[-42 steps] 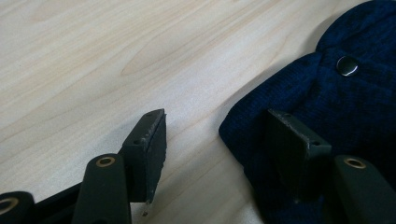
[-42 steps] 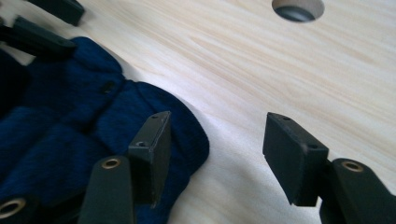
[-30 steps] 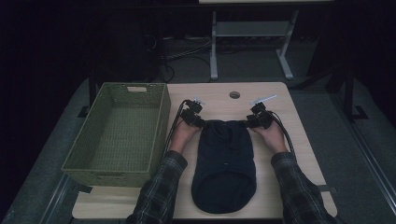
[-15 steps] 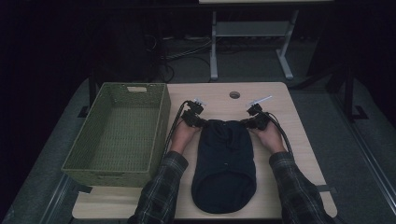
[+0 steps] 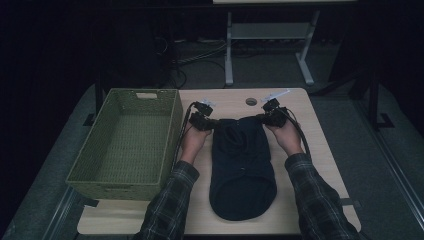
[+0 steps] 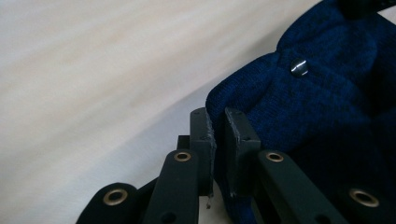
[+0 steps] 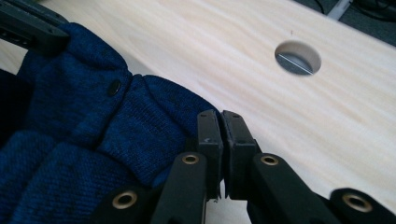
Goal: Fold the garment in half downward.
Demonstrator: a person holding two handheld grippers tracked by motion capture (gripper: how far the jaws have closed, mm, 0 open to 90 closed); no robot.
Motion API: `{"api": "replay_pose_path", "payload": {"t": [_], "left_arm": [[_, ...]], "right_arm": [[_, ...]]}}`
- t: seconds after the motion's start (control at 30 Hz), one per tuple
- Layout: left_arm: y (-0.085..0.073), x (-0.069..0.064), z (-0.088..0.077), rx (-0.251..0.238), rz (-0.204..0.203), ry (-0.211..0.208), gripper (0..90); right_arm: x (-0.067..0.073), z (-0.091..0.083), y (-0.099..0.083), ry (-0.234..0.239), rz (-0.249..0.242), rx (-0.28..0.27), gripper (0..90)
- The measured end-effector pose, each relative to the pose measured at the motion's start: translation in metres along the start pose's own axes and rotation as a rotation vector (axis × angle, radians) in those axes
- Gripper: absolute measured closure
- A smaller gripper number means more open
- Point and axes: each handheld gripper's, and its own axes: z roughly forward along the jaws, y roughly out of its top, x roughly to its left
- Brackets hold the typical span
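Both grippers, left (image 6: 215,135) and right (image 7: 221,135), clenched on the far corners of the navy knit garment (image 5: 242,165) lying flat mid-desk (image 5: 320,165) beside the green basket (image 5: 125,145); probably mid-fold, next needing an even lift toward the near hem.

A dim lab or studio: a light wooden table (image 5: 320,150) with a round cable hole (image 5: 251,101) stands on grey flooring, with loose cables (image 5: 200,55) and a metal stand's legs (image 5: 270,50) in the far darkness.
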Motion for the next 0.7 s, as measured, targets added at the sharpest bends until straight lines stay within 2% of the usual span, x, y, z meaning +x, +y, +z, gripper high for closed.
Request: {"api": "replay_pose_path", "payload": {"t": [0.13, 0.33, 0.5, 0.6, 0.7], "left_arm": [[0.011, -0.001, -0.015, -0.056, 0.004, 0.029, 82.5], [0.026, -0.009, -0.035, -0.139, 0.038, 0.066, 82.2], [0.027, -0.020, -0.043, -0.155, 0.095, 0.078, 82.1], [0.021, -0.024, -0.047, -0.168, 0.106, 0.073, 82.0], [0.016, -0.030, -0.052, -0.176, 0.124, 0.071, 81.8]], "right_arm": [[0.002, -0.016, 0.014, -0.006, -0.016, -0.061, 87.0], [0.004, -0.041, 0.027, -0.019, -0.033, -0.134, 87.0], [0.006, -0.050, 0.018, -0.003, -0.046, -0.150, 86.9], [0.007, -0.054, 0.009, 0.029, -0.030, -0.173, 86.9], [0.010, -0.059, 0.002, 0.040, -0.032, -0.191, 86.8]]}}
